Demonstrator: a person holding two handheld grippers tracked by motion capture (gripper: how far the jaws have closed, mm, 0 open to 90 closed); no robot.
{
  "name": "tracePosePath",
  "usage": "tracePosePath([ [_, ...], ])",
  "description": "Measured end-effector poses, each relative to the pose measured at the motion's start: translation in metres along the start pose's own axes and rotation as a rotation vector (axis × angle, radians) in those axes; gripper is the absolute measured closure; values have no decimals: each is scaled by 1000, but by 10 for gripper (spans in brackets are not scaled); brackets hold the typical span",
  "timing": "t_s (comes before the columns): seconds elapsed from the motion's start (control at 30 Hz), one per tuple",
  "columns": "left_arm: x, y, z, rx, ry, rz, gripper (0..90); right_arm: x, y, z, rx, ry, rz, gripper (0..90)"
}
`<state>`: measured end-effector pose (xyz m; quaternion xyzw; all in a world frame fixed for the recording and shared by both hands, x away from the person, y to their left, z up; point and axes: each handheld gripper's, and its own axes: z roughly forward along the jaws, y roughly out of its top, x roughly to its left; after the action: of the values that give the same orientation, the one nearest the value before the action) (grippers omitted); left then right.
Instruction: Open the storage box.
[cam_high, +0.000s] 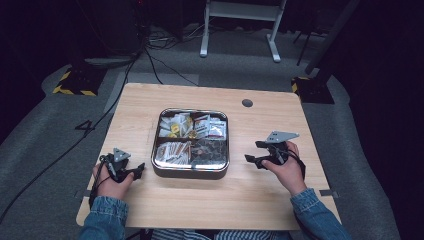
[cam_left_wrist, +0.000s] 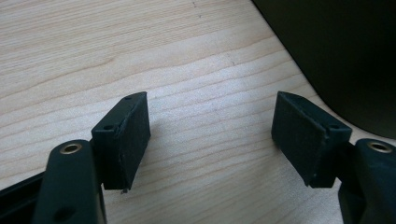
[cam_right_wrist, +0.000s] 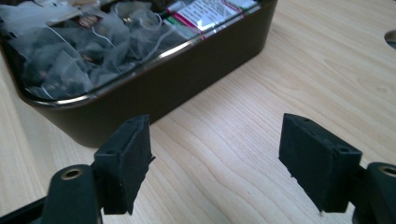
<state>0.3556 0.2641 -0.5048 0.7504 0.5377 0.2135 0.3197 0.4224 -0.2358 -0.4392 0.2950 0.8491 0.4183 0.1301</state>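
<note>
A square, dark metal tin with a shiny rim (cam_high: 190, 172) sat at the middle of the pale wooden counter (cam_high: 260, 200), its four compartments packed with paper sachets and mesh tea bags (cam_right_wrist: 70, 51). The left hand-held gripper (cam_high: 139, 170) rested on the counter just beside the tin's left wall, its jaws spread apart and empty; in the left gripper view the tin's dark side (cam_left_wrist: 345, 56) loomed close at the upper right. The right hand-held gripper (cam_high: 252, 152) hovered near the tin's right side, jaws likewise apart with nothing between them.

The likeliest trouble was a jaw catching the rim or wall on the way in, which would probably shove or tip the light tin, since neither hand steadied it. The tea bags lay heaped and overlapping with loose strings, so a pinch could well drag out two at once, or snag a string and spill neighbours onto the counter. A shallow grip on thin mesh might also slip.
</note>
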Motion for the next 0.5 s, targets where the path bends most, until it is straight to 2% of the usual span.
tracePosePath([
  [0.17, -1, 0, 0, 0, 6, -4, 286, 7, 11, -3, -20, 26, -3, 265],
  [0.5, -1, 0, 0, -1, 4, -5, 285, 18, 28, -1, -23, 57, -23, 271],
])
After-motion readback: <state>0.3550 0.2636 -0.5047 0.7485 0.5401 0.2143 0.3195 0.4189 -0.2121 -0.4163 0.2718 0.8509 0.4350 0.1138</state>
